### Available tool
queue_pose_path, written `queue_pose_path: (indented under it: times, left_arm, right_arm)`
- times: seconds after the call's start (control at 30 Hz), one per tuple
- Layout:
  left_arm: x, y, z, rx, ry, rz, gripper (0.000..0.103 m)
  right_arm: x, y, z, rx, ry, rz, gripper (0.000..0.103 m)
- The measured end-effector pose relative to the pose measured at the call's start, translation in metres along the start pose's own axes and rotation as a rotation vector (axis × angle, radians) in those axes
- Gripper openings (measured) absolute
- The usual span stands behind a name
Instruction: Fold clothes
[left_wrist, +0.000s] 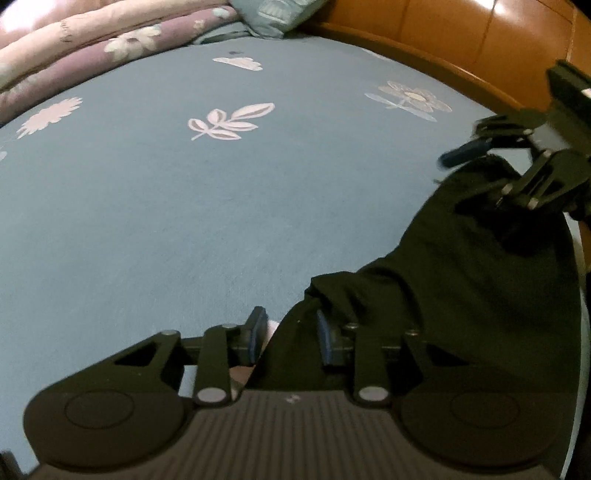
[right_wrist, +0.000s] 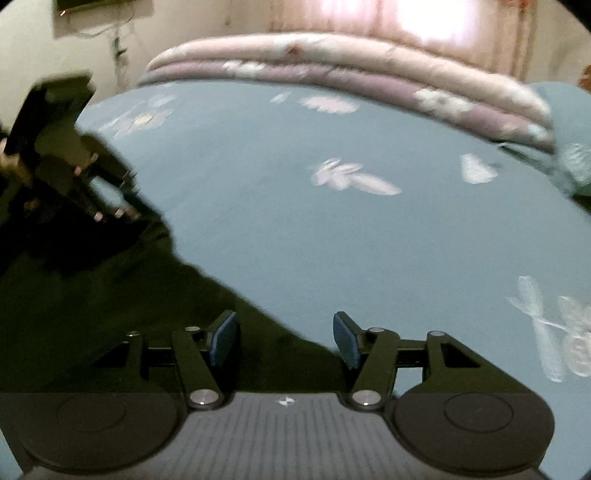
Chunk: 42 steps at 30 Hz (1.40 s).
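Blue floral sheet (left_wrist: 192, 206) covers the bed; folded quilt (right_wrist: 332, 62) along its far edge, pillow (left_wrist: 273, 16) at the corner; dark garment (left_wrist: 461, 280) lies on the sheet's near side; left gripper (left_wrist: 291, 334) jaws partly apart, garment's edge between them, grip unclear; right gripper (right_wrist: 284, 338) jaws apart, nothing clamped, over the garment's edge.

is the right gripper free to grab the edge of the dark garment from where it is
Probably yes. The right gripper stands open and empty right over the dark garment, whose edge lies between its pads on the blue bedsheet; nothing blocks it.
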<state>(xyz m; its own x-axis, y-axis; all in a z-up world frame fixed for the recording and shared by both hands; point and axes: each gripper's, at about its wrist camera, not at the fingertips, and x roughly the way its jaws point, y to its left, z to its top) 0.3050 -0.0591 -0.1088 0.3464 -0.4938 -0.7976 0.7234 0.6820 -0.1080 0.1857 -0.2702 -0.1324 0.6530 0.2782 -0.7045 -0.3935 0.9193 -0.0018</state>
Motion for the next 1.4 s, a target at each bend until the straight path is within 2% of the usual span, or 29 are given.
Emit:
queue_pose_path:
  times: [0.1, 0.17, 0.23, 0.3, 0.43, 0.53, 0.63, 0.73, 0.8, 0.83, 0.9, 0.97, 1.07, 1.2, 1.27, 1.3, 1.4]
  left_arm:
    - [-0.001, 0.001, -0.001, 0.004, -0.027, -0.021, 0.026]
    - [0.001, -0.002, -0.001, 0.049, -0.036, -0.012, 0.029]
    - [0.003, -0.003, -0.001, 0.061, -0.037, -0.006, 0.03]
    - [0.004, -0.001, -0.001, 0.043, -0.036, -0.005, 0.032]
    - [0.004, -0.004, 0.001, 0.038, -0.027, 0.01, 0.032]
    - [0.008, 0.0, 0.005, 0.015, -0.017, 0.002, 0.034]
    - [0.009, 0.002, 0.004, -0.007, -0.023, 0.002, 0.034]
    - [0.009, 0.0, 0.003, -0.02, -0.031, 0.012, 0.035]
    - [0.009, -0.001, 0.002, -0.023, -0.037, 0.017, 0.035]
    - [0.009, -0.001, 0.001, -0.026, -0.039, 0.02, 0.035]
    - [0.009, -0.002, 0.002, -0.029, -0.039, 0.027, 0.036]
    - [0.009, -0.004, 0.003, -0.051, -0.034, 0.05, 0.036]
    - [0.008, -0.009, 0.002, -0.087, -0.041, 0.132, 0.036]
    - [0.005, -0.003, -0.005, -0.179, -0.069, 0.15, 0.036]
    - [0.005, -0.006, -0.004, -0.157, -0.068, 0.148, 0.036]
    - [0.005, -0.008, -0.004, -0.145, -0.067, 0.147, 0.033]
    - [0.006, -0.014, -0.002, -0.055, -0.064, 0.155, 0.032]
  right_arm:
    - [-0.011, -0.036, -0.006, 0.171, 0.02, -0.104, 0.067]
    - [-0.02, -0.058, -0.018, 0.313, 0.018, -0.116, 0.067]
    - [-0.031, -0.07, -0.029, 0.428, -0.004, -0.074, 0.067]
    - [-0.038, -0.073, -0.038, 0.479, -0.005, -0.027, 0.067]
    - [-0.038, -0.089, -0.056, 0.614, 0.025, -0.003, 0.073]
    - [-0.022, -0.104, -0.076, 0.743, 0.052, 0.116, 0.075]
    - [-0.024, -0.097, -0.079, 0.708, 0.016, 0.141, 0.071]
    - [-0.028, -0.085, -0.081, 0.661, 0.017, 0.172, 0.066]
    - [-0.035, -0.088, -0.085, 0.669, 0.003, 0.186, 0.065]
    - [-0.038, -0.09, -0.086, 0.68, -0.005, 0.186, 0.06]
    - [-0.039, -0.094, -0.085, 0.692, -0.002, 0.134, 0.048]
    - [-0.043, -0.089, -0.082, 0.653, 0.003, 0.087, 0.045]
    - [-0.051, -0.075, -0.076, 0.567, 0.022, -0.008, 0.042]
    - [-0.052, -0.078, -0.078, 0.592, 0.048, -0.039, 0.043]
    - [-0.047, -0.085, -0.079, 0.634, 0.06, -0.026, 0.048]
    - [-0.049, -0.087, -0.078, 0.648, 0.043, -0.026, 0.053]
    - [-0.059, -0.083, -0.066, 0.641, -0.019, -0.035, 0.058]
